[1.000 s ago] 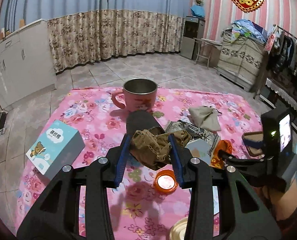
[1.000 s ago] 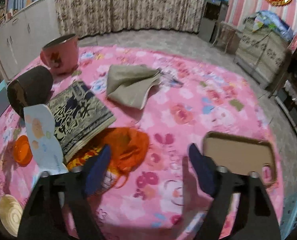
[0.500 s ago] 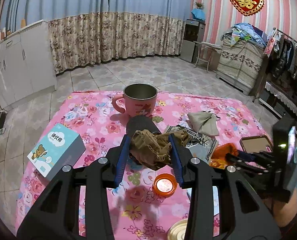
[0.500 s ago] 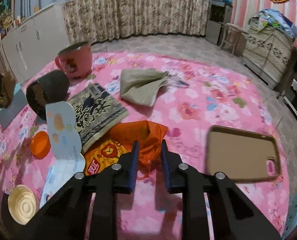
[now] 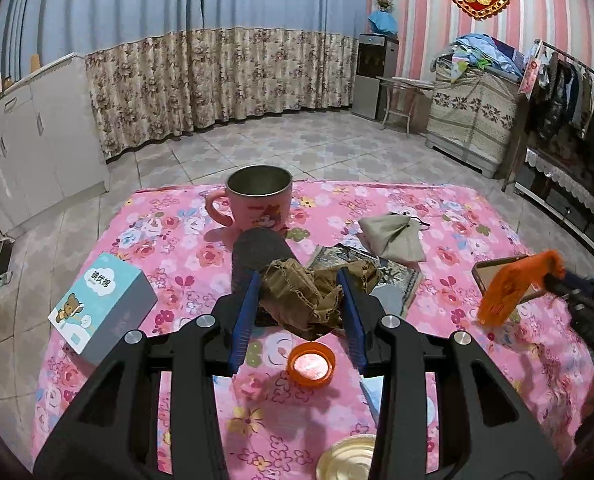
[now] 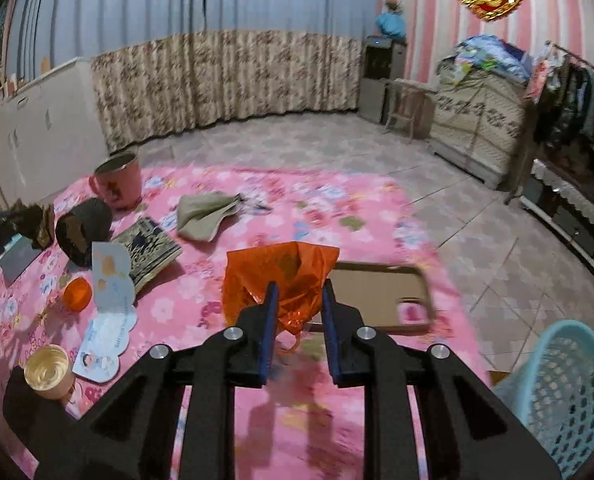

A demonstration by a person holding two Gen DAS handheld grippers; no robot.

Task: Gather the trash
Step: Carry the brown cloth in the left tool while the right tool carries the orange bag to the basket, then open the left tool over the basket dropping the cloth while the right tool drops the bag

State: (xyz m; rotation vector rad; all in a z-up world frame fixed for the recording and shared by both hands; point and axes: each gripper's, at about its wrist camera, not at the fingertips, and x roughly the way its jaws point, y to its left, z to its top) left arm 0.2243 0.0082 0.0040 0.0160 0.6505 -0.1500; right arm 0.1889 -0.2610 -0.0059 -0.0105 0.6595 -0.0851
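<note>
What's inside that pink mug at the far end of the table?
The pink mug shows a bare metal lining on its upper inner wall, with nothing sticking out. Its bottom is hidden by the rim from both views, so something small could lie there.

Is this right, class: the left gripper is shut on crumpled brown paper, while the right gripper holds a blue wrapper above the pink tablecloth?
One detail is wrong: the wrapper is orange, not blue. The right wrist view shows the right gripper shut on the orange wrapper above the pink tablecloth. The left gripper is indeed shut on crumpled brown paper.
</note>
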